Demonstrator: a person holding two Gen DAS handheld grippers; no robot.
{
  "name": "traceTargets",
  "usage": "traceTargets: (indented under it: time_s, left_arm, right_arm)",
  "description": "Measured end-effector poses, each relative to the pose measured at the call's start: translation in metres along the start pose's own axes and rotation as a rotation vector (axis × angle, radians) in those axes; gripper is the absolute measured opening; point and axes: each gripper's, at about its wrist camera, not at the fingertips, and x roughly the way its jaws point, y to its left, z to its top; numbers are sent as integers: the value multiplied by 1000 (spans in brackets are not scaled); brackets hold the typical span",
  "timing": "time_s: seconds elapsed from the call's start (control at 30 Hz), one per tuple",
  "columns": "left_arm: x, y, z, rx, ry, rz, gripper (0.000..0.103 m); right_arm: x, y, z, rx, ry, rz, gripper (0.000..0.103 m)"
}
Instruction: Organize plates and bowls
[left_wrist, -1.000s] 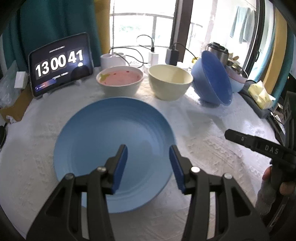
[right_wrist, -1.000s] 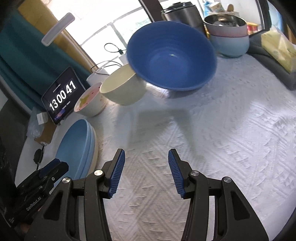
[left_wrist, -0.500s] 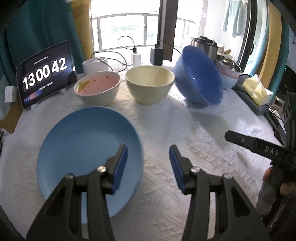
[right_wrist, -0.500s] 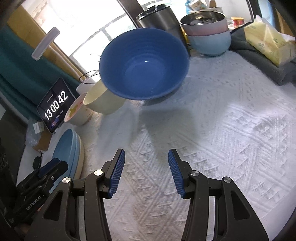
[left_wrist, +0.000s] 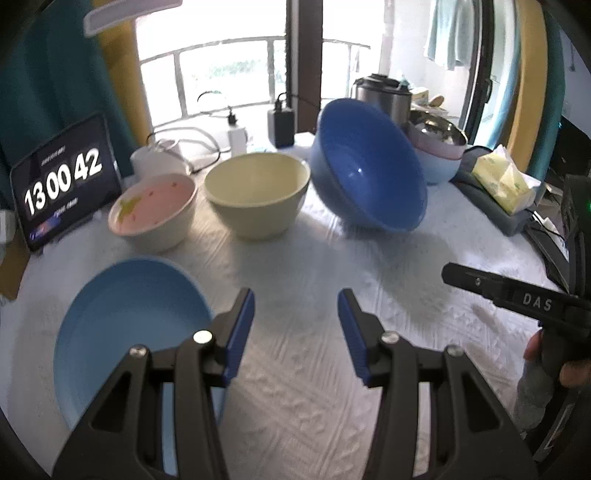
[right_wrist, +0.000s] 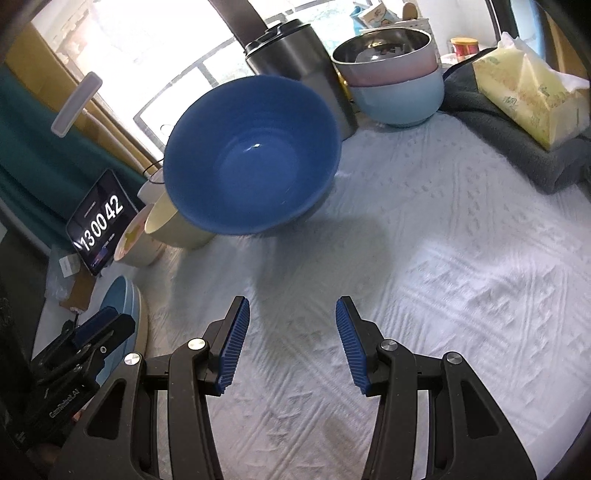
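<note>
Hovering above cloth, left gripper (left_wrist: 295, 328) and right gripper (right_wrist: 291, 343) both released, nothing held. Light blue plate (left_wrist: 129, 332) lower left of left gripper. Dark blue bowl (right_wrist: 251, 155) tilted ahead of right gripper; cream bowl (left_wrist: 258, 192), pink bowl (left_wrist: 153, 208) unstacked. Judgement: bowls remain.

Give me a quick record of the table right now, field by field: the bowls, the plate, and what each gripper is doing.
dark blue bowl: tilted on its side, opening toward the right gripper
cream bowl: upright, between the dark blue bowl and the pink bowl
light blue plate: flat on the white cloth, near left
left gripper: open, holding nothing
right gripper: open, holding nothing
</note>
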Motion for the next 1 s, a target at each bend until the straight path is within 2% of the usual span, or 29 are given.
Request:
traceTargets:
  time_s: [0.5,0.73,1.0]
  left_arm:
    - [28,-18,31,30,-84,-3,48]
    - [41,-22,38,24,-119,-78,48]
    - [51,-24,45,28,-141,-105,48]
  right_arm:
    - [9,-16,30,-14,-34,-27,51]
    - [20,-22,49,0,-76,-36,51]
    - [37,-29,64,36,-84,-10,51]
